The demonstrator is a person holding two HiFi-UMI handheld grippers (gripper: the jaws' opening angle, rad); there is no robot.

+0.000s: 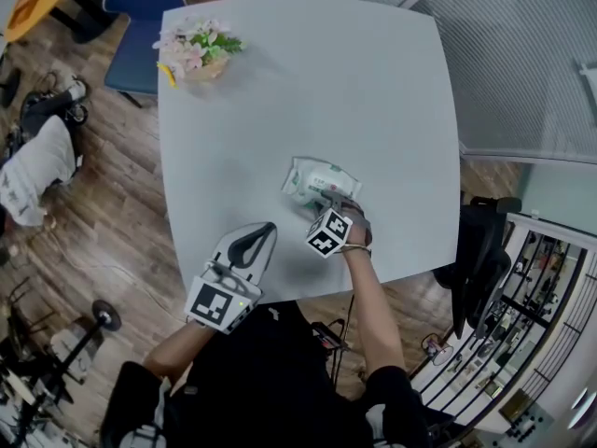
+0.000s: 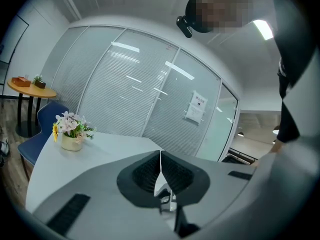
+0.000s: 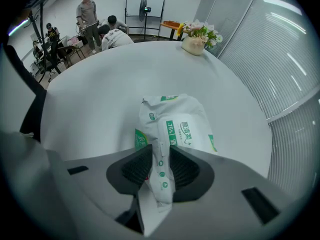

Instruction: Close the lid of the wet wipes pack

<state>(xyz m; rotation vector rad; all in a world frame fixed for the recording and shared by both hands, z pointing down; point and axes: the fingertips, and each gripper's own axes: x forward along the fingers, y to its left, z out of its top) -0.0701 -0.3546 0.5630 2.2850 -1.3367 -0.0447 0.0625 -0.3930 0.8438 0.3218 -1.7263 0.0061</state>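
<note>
The white and green wet wipes pack lies on the pale grey table, near its front right part. My right gripper points steeply down at the pack's near end. In the right gripper view the pack runs away from me, and its crimped end sits between the two black pads of the right gripper, which press on it from both sides. My left gripper hovers at the table's front edge, left of the pack and apart from it. Its jaws are shut with nothing between them.
A small pot of flowers stands at the table's far left corner. A blue chair is behind that corner and a black chair at the right. Glass walls with blinds close off the far side. People stand across the room.
</note>
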